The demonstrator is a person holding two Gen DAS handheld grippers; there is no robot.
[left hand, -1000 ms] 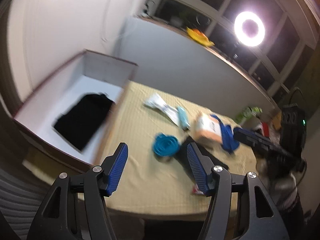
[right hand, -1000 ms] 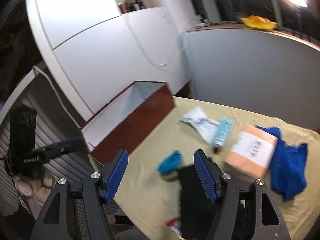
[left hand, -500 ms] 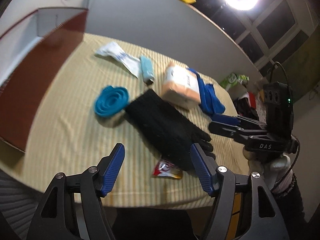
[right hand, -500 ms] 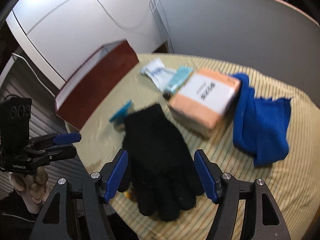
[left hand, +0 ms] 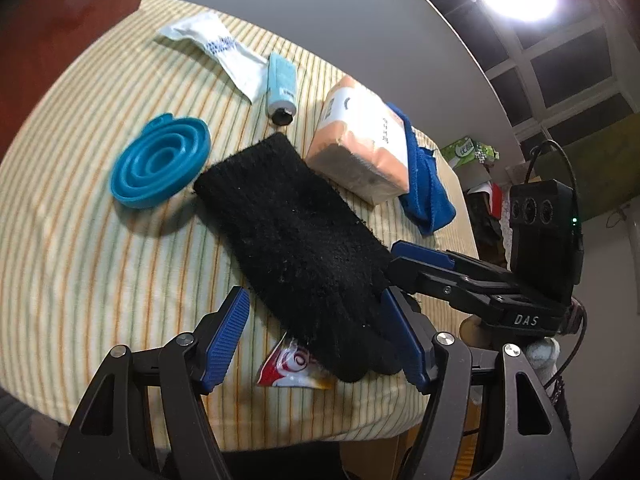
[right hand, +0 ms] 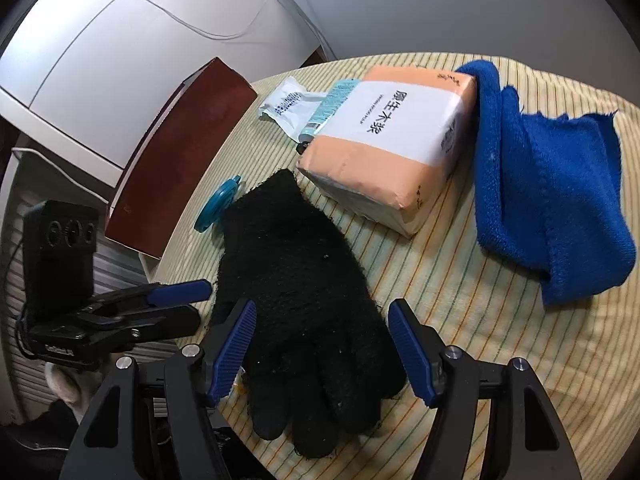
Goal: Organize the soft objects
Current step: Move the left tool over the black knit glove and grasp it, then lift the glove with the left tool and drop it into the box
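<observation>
Both jaw pairs stand apart, empty, over the black glove (right hand: 304, 288). The glove should be straddled fully before the left gripper (left hand: 320, 340) or right gripper (right hand: 320, 344) is closed.

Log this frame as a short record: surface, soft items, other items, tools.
surface: striped cloth
soft items: black glove flat near the front edge; blue towel beside the tissue pack
other items: teal funnel, tube, white pouch, red wrapper partly under the glove
left tool: open, over the glove's fingers
right tool: open, over the glove
</observation>
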